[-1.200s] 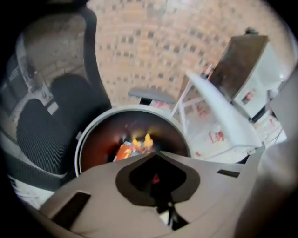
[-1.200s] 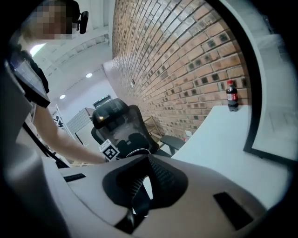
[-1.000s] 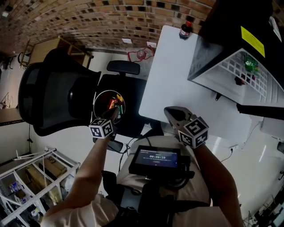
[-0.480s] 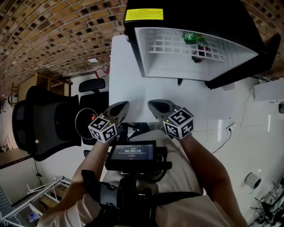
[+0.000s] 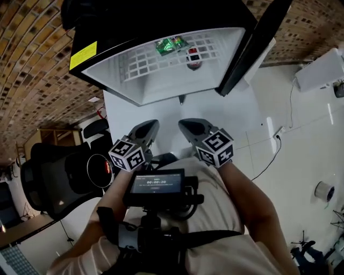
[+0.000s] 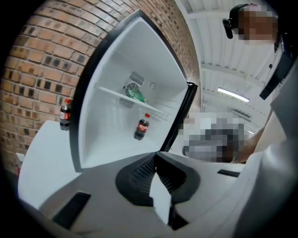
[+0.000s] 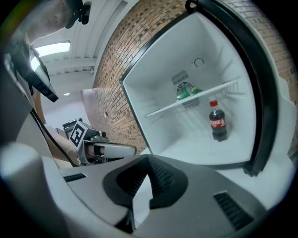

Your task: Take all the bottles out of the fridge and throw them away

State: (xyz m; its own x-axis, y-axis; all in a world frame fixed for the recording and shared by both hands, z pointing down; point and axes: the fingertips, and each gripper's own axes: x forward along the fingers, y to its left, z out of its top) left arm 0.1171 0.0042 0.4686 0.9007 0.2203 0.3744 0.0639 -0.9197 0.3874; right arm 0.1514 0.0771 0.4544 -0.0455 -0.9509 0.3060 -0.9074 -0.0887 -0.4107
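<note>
Backing wall (image 5: 27,64): brick, behind the fridge and the table.
Fridge (image 5: 161,16): black cabinet standing on the table; door (image 5: 257,48) swung wide open, on the right in the head view; white interior with one wire shelf (image 5: 140,62); yellow sticker (image 5: 83,55) on the top edge.
Table (image 6: 44,153): white, pushed against the brick wall, carrying the fridge.
Chair (image 5: 51,182): black office chair, left of the person and well apart from the fridge.
Left gripper (image 5: 149,128): held level over the table edge in front of the fridge opening; fingers clenched together with nothing between them.
Right gripper (image 5: 187,127): just beside the left one and pointing the same way; fingers pressed together, empty.
Bin (image 5: 99,171): round rim, near the chair, below and left of the left gripper; something red inside, too small to identify.
Cola bottle (image 7: 218,122): upright on the fridge floor under the shelf, red cap and label, apart from both grippers.
Second cola bottle (image 6: 65,114): upright on the table outside the fridge, close to the brick wall.
Green item (image 7: 188,92): lying on the wire shelf near the back wall; kind not clear.
</note>
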